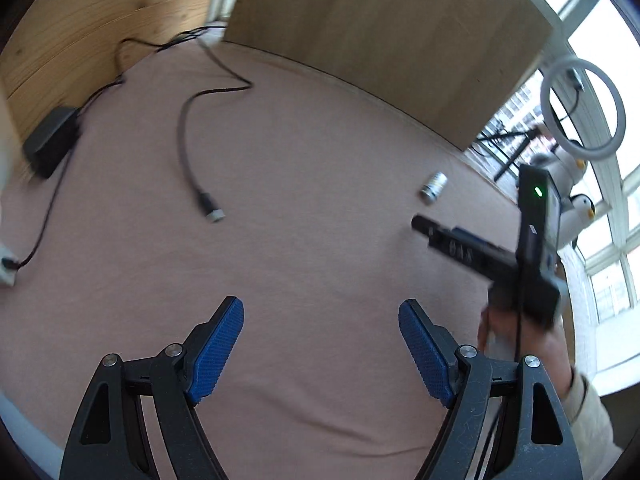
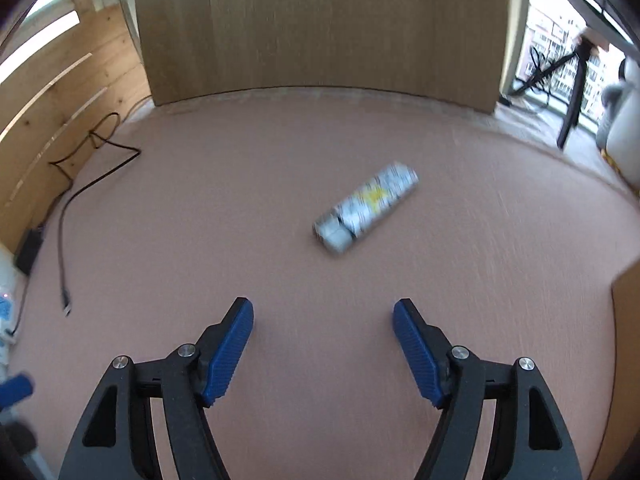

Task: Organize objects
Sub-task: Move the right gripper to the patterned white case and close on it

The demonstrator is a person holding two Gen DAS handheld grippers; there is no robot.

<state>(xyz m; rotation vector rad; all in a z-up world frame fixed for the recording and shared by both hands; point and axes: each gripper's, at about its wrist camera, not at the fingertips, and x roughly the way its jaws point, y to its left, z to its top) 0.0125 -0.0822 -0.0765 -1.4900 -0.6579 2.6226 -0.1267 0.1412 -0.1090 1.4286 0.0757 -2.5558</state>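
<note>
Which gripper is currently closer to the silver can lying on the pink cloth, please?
The right. The right gripper faces the can, which lies just ahead of its open fingers. The left gripper is farther back, with the can small and off to its right.

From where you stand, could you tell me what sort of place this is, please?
Probably a makeshift recording workspace in a flat: a pinkish cloth-covered table fenced by wooden boards, a ring light by large windows, and loose cables.
</note>
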